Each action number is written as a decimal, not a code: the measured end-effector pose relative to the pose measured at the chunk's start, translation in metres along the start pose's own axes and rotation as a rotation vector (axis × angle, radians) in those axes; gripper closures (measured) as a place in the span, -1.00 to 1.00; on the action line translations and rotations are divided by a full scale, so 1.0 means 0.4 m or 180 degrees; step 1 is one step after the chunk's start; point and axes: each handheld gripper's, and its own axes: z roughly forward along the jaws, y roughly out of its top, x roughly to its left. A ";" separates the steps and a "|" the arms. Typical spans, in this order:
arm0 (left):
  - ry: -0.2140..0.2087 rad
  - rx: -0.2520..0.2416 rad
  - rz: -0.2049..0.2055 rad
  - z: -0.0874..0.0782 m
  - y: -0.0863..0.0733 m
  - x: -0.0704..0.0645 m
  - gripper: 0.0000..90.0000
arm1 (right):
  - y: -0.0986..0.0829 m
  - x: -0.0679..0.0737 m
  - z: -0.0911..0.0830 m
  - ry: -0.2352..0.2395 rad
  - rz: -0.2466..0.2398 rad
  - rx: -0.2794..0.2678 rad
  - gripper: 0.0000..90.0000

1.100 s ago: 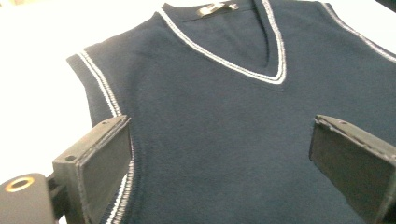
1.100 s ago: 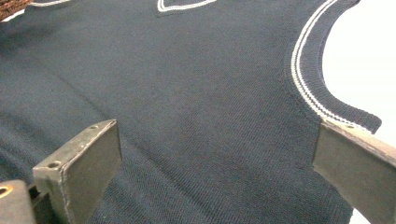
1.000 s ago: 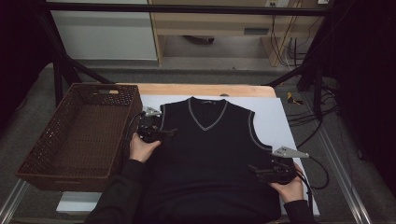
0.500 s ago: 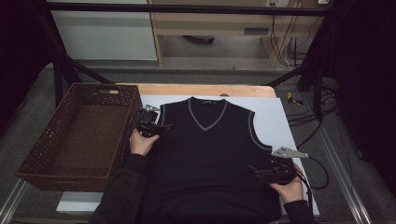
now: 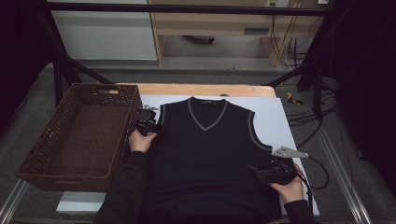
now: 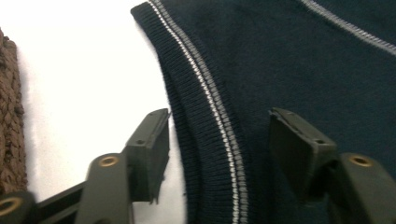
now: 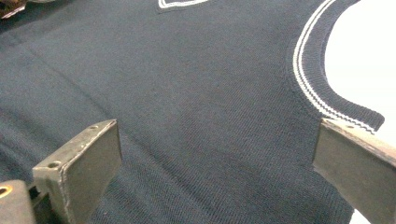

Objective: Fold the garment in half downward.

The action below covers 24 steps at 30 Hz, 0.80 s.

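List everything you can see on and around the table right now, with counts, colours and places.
Vest: one, dark with pale stripe trim at the V-neck and armholes, flat on the white sheet, mid-table.
White sheet: one, covering the tabletop under the vest.
Basket: one, brown wicker, empty, at the table's left edge.
Table: one, wooden edge showing at the far side.
Cables: several, dark, on the floor to the right.
Left hand-held gripper: open, jaws astride the vest's left armhole edge.
Right hand-held gripper: open, over the vest's right side.
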 end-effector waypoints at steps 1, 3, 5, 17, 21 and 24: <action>-0.0009 0.0019 -0.0009 0.003 -0.001 0.002 -0.04 | 0.000 0.000 0.000 0.0001 0.0001 -0.0003 -0.96; -0.0019 0.0012 -0.0013 0.004 -0.003 0.007 0.00 | 0.000 0.000 0.000 0.0003 0.0007 -0.0002 -0.96; -0.0062 0.0004 -0.0044 0.002 -0.003 0.011 0.11 | 0.000 -0.001 0.001 0.0003 -0.0001 0.0003 -0.96; -0.0209 0.0053 -0.0163 -0.003 -0.007 0.011 0.65 | 0.007 -0.005 0.010 0.0018 -0.0017 -0.0003 -0.93; -0.0209 0.0053 -0.0161 -0.003 -0.007 0.009 0.71 | 0.013 -0.007 0.014 0.0019 -0.0036 -0.0004 -0.91; -0.0187 0.0067 -0.0111 -0.003 -0.006 0.005 0.72 | 0.020 -0.011 0.017 0.0009 -0.0046 -0.0047 -0.89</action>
